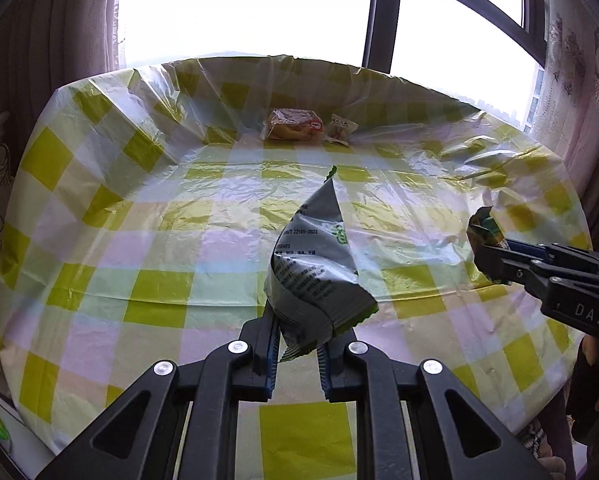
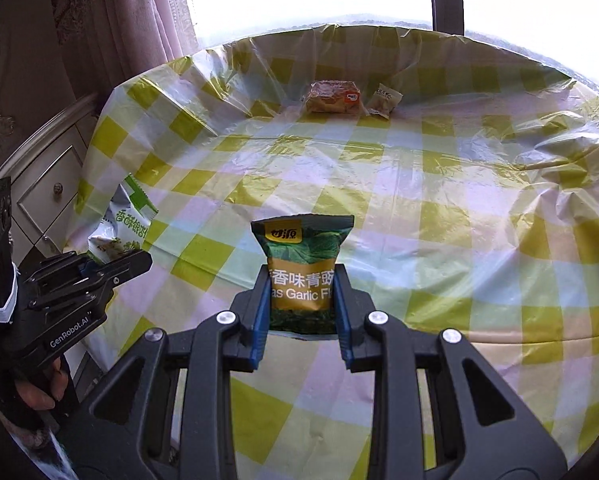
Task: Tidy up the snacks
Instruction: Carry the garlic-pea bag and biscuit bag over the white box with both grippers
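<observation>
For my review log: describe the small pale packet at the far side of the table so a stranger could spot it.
On the checked tablecloth, look to the far edge under the window. Two snacks lie there: the small pale packet sits right of the wrapped brown pastry, smaller, cream-coloured, with dark lettering.

The table (image 2: 419, 208) is covered in yellow-green, white and pale purple checks. One snack bag (image 2: 302, 268) is coloured green and orange, and the other bag (image 1: 311, 268) is grey-white with green print.
</observation>
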